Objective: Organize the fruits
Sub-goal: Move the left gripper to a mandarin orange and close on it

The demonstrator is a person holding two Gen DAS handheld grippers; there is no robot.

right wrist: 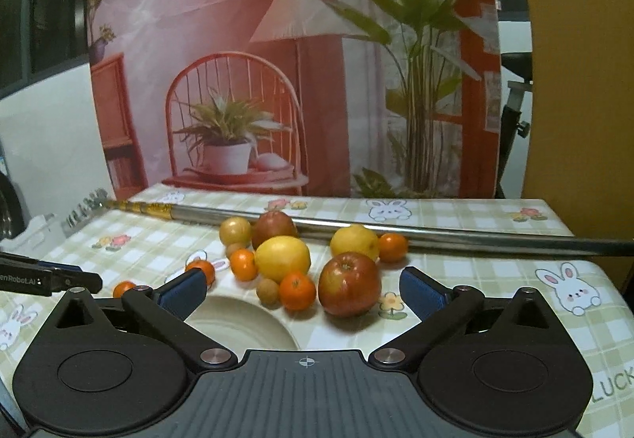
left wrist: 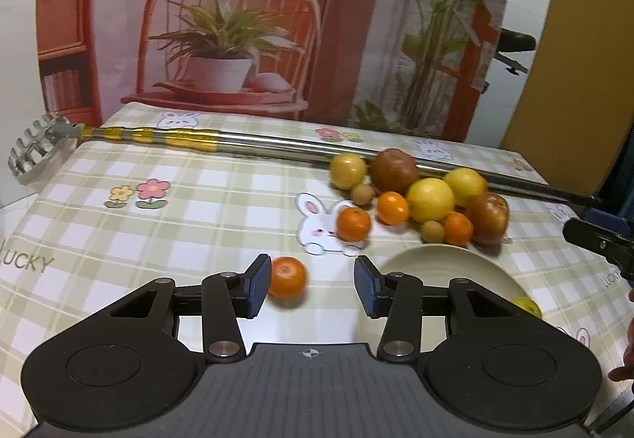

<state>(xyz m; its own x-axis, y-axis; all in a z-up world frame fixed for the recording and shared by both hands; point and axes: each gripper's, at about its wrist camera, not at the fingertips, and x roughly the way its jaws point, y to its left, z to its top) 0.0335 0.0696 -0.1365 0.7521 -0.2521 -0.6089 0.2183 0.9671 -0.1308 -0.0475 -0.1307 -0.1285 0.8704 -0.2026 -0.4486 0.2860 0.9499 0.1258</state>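
Two grippers: both above the checked tablecloth [left wrist: 119,240], neither holding anything.
Left gripper [left wrist: 313,289]: jaws partly apart, nothing between the pads; a mandarin [left wrist: 287,277] lies on the cloth just beside the left pad.
Plate [right wrist: 237,323]: cream, between the two grippers, below the fruit heap.
Fruit heap [right wrist: 301,259]: apples, lemons, mandarins and small brown fruits bunched against a metal pole [right wrist: 436,236].
Right gripper [right wrist: 303,289]: jaws spread wide and empty; a red apple [right wrist: 349,282] sits on the cloth beyond them.

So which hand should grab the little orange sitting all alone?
Probably the left. The lone tangerine sits right beside the left gripper, whose jaws are open and empty. The right gripper, also open, faces the red apple and the fruit pile instead.
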